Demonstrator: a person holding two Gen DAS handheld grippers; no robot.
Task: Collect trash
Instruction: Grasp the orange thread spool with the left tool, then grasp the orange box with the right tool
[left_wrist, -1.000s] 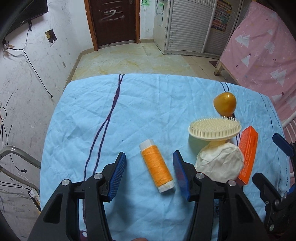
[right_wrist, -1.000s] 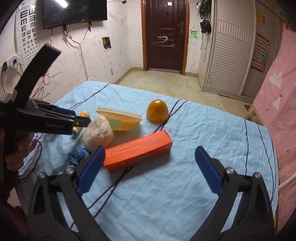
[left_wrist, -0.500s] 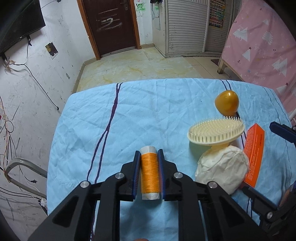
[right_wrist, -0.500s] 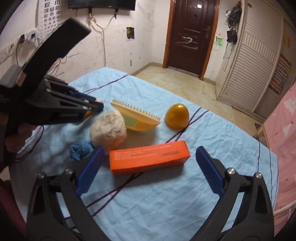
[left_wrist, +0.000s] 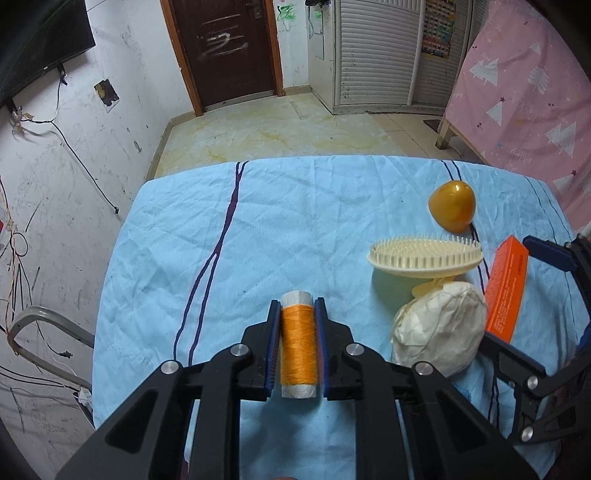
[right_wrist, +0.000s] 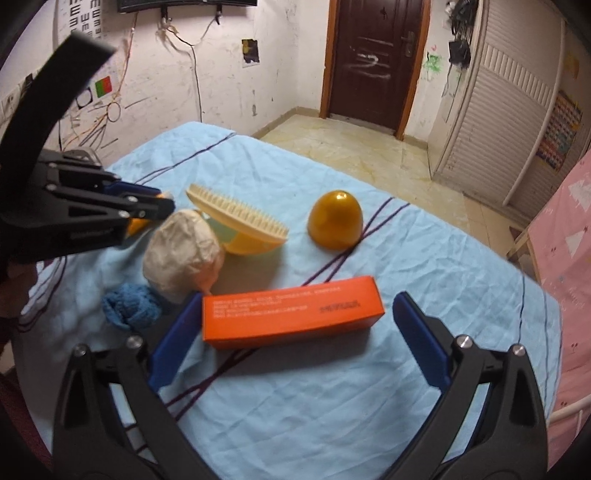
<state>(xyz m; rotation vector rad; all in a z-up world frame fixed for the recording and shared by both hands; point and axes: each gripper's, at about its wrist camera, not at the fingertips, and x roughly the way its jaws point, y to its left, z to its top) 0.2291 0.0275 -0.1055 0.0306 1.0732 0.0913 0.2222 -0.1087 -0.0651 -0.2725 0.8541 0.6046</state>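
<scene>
Mostly crumpled paper ball (left_wrist: 439, 328), wound thread spool (left_wrist: 297, 347)

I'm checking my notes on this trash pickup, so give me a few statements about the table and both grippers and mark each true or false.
1. The left gripper is shut on the orange thread spool. True.
2. The right gripper is clamped on the orange box. False: its jaws stand open on either side of it.
3. The golden egg shape lies on the floor. False: it rests on the blue sheet.
4. The crumpled paper ball sits beside the cream brush. True.
</scene>
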